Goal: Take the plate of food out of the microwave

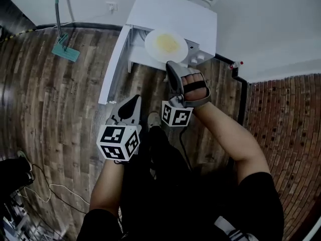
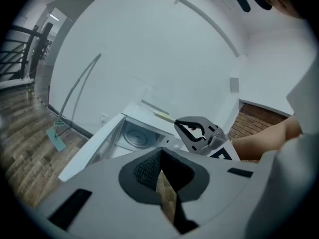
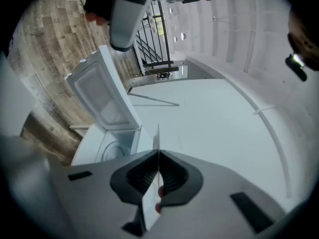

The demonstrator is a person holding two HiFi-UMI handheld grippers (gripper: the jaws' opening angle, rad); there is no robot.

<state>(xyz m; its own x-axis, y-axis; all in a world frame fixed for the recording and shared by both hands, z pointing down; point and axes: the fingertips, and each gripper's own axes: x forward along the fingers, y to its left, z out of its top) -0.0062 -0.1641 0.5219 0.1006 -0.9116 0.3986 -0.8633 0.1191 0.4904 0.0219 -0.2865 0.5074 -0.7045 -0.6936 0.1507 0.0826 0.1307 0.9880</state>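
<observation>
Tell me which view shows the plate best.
Head view: the plate faces the camera as a full disc with yellow food, its near rim pinched by the right gripper. The left gripper view shows only a thin edge-on sliver. The right gripper view shows just the rim, edge-on, between that gripper's jaws.

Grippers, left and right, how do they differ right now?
The right gripper is shut on the rim of the plate; the left gripper is shut on nothing. The right gripper reaches forward to the microwave; the left gripper hangs back over the floor. Shared: each carries a marker cube, and both have their fingers together.
</observation>
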